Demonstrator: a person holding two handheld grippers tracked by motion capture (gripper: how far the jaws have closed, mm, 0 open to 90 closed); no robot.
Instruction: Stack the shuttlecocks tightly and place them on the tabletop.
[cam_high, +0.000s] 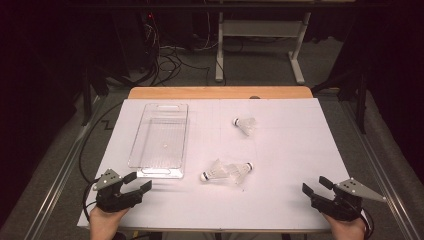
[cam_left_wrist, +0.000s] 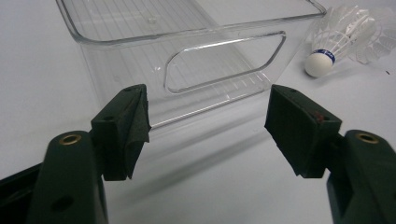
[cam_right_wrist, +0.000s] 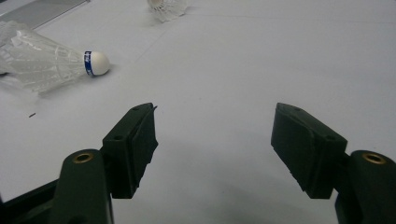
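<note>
We are holding the left gripper (cam_high: 138, 182) and the right gripper (cam_high: 316, 185) wide and empty at the near corners of the white table (cam_high: 290, 130), facing a clear bin (cam_high: 159, 142) at left and three shuttlecocks, two touching (cam_high: 227, 171) mid-table and one (cam_high: 245, 125) farther back.

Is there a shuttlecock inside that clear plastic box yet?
No, the clear plastic box holds no shuttlecock; all three shuttlecocks lie on the white table to its right.
</note>
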